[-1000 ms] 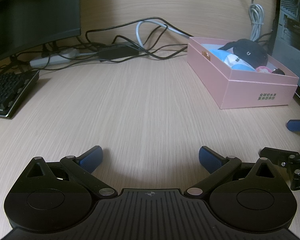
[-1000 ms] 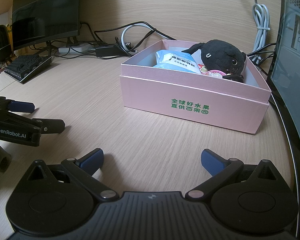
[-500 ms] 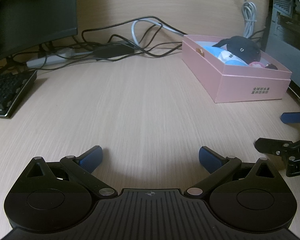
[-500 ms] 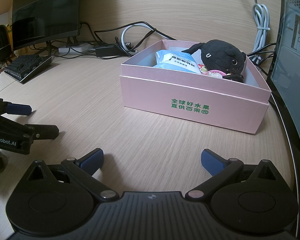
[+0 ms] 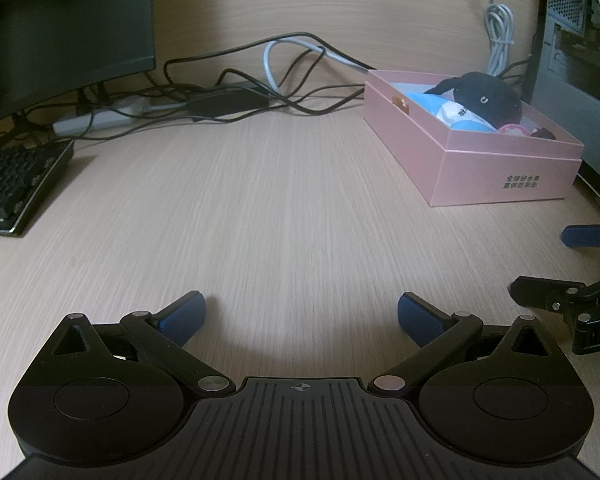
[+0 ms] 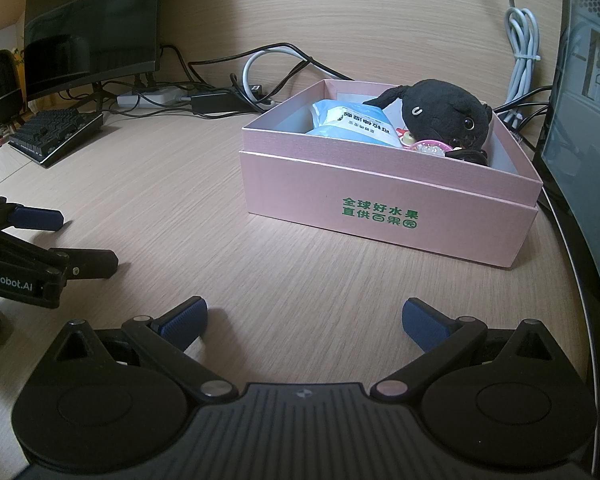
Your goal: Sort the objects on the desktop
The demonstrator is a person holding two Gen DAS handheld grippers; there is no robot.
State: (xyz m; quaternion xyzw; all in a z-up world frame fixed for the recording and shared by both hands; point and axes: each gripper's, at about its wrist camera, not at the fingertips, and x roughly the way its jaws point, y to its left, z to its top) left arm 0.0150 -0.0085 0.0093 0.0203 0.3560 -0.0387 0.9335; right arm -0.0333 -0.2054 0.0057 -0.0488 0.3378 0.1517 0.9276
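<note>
Left wrist view shows the worktop [image 5: 260,200] bare across its middle, and over the last second the pink box [image 5: 496,176] has slid further off toward the right of that view, so the left gripper [image 5: 300,316] has been drawing back from it; in the right wrist view the box [image 6: 380,216] has held its place, so the right gripper [image 6: 304,320] has stayed put. Both have their fingers spread wide with nothing between them. I read this as the sorting being finished or nearly so: no loose object is visible on the open worktop, and the things to be sorted sit inside the box. By count, from big to small: one monitor [image 6: 88,24] at the far left, one keyboard [image 6: 56,132] below it, one box, one black plush toy [image 6: 444,116] inside it at the back right, one light-blue packet [image 6: 352,124] beside the toy, one small pink round item [image 6: 430,147] just in front of the toy. A small dark item next to that is too hidden to name. A tangle of cables [image 5: 260,76] lies behind the box.
</note>
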